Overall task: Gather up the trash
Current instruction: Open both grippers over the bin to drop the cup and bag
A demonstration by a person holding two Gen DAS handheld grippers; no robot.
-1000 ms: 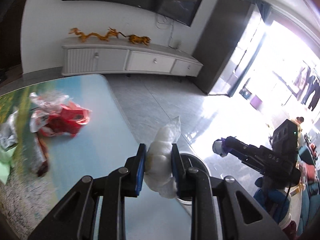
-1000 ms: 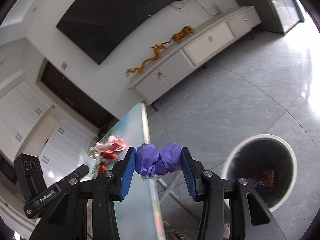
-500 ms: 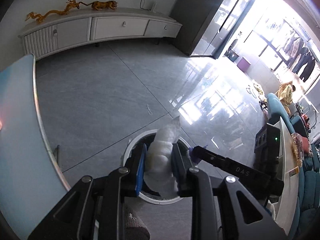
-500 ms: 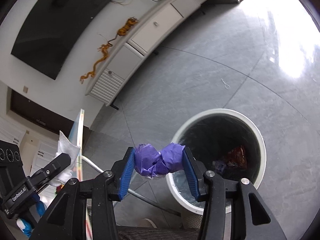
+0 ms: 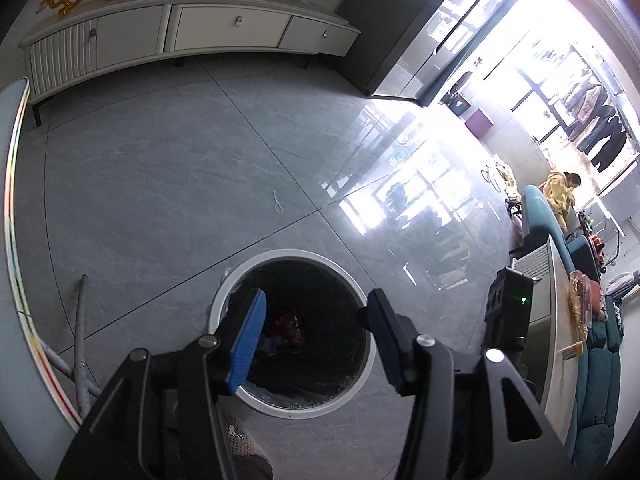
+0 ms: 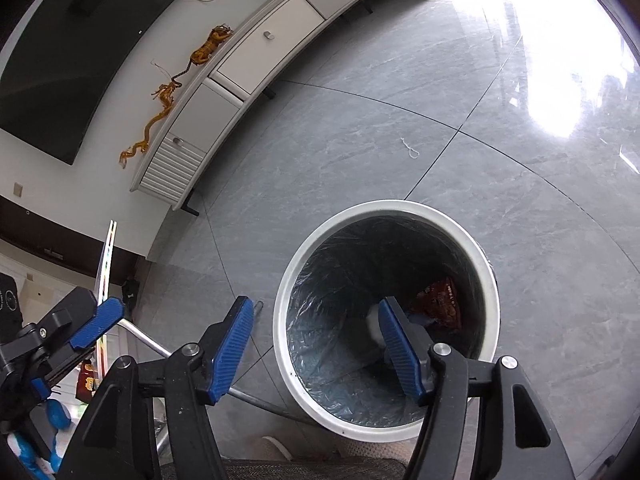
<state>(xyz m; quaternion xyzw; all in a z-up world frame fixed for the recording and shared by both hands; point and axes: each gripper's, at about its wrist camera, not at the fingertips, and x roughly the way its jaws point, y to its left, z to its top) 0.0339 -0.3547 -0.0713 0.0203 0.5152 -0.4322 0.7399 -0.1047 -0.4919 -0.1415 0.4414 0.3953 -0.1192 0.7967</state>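
A round white trash bin (image 5: 294, 258) with a dark liner stands on the grey tiled floor; it also shows in the right wrist view (image 6: 386, 208). My left gripper (image 5: 314, 334) is open and empty, right above the bin's mouth. My right gripper (image 6: 316, 350) is open and empty, over the bin's near left rim. Red wrapper trash (image 6: 440, 304) and a white wad (image 6: 374, 322) lie inside the bin. The red trash also shows in the left wrist view (image 5: 286, 326). My left gripper's blue pad (image 6: 98, 320) shows at the left of the right wrist view.
The table edge (image 5: 12, 240) and its metal legs (image 5: 80, 344) stand left of the bin. A white TV cabinet (image 5: 180, 36) lines the far wall. A sofa and side table (image 5: 560, 320) are to the right. A small thread (image 5: 277, 202) lies on the floor.
Both grippers have opened over the bin. The white wad left my left gripper and the purple wad left my right gripper; both dropped into the bin.
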